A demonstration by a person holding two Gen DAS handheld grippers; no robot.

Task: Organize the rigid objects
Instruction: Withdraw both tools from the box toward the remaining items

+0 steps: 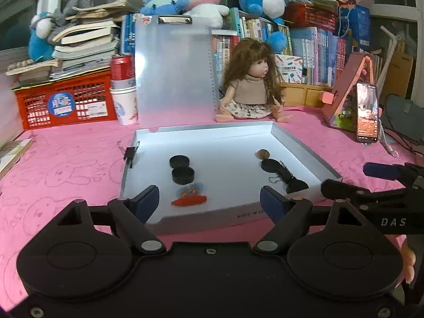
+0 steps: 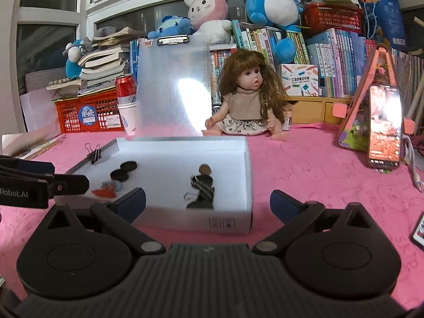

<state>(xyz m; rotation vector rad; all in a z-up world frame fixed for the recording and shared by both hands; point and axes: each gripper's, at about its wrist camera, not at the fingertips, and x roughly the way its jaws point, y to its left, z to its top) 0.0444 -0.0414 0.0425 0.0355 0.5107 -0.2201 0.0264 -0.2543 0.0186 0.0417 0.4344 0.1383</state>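
Left hand-held gripper (image 1: pixel 209 194) hangs at the near edge of the white tray (image 1: pixel 296 143), jaws apart, nothing between them. Right hand-held gripper (image 2: pixel 208 201) sits beside it, spread wide, empty too. Inside the tray: two black discs (image 1: pixel 181 171) touching on the left, a red-and-blue piece (image 1: pixel 189 197) nearest, dark pieces (image 1: pixel 285 175) on the right. Pink counter (image 1: pixel 66 169) underneath; doll (image 1: pixel 250 84) sits behind.
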